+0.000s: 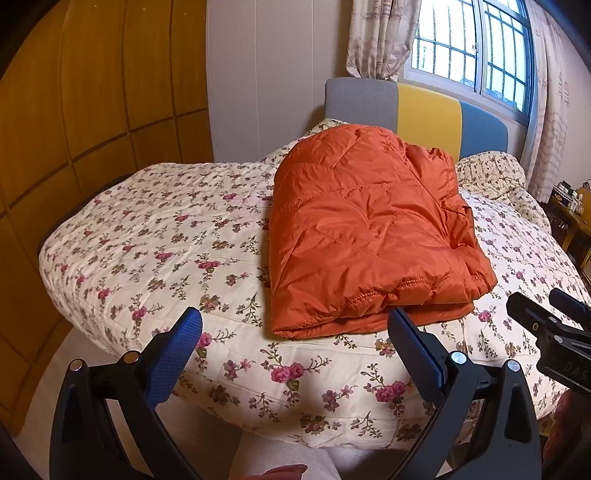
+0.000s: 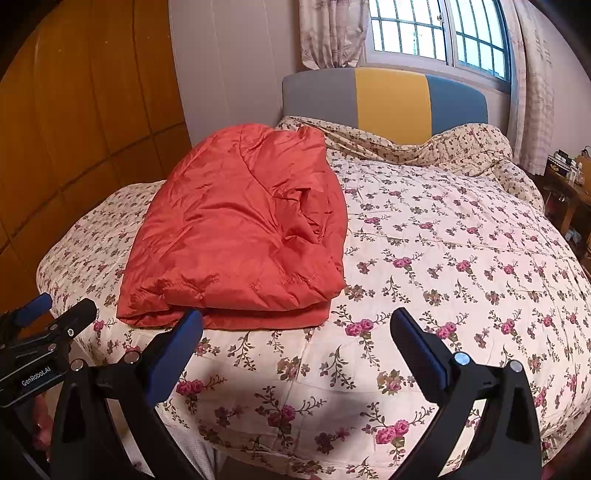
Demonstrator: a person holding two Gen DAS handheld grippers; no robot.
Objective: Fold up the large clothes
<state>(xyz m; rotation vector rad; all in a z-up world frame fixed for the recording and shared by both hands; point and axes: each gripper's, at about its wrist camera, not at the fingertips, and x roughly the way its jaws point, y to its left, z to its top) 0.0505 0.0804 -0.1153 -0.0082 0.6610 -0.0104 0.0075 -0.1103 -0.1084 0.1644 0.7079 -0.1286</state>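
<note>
An orange quilted jacket (image 1: 365, 229) lies folded into a thick rectangle on the flowered bed (image 1: 155, 236), its folded edge toward me. My left gripper (image 1: 295, 319) stands open just short of that near edge, nothing between its blue-padded fingers (image 1: 175, 354). From the right wrist view the jacket (image 2: 240, 229) sits left of centre. My right gripper (image 2: 297, 321) is open over bare bedspread (image 2: 443, 258), its left finger (image 2: 177, 347) in front of the jacket's near edge. Each gripper shows at the edge of the other's view: right gripper (image 1: 554, 325), left gripper (image 2: 48, 325).
A headboard (image 2: 388, 99) in grey, yellow and blue backs the bed under a barred window (image 2: 436, 29) with curtains. A crumpled flowered duvet (image 2: 461, 147) lies at the head. Wooden wardrobe doors (image 1: 85, 110) stand at left; a cluttered bedside table (image 2: 569, 181) at right.
</note>
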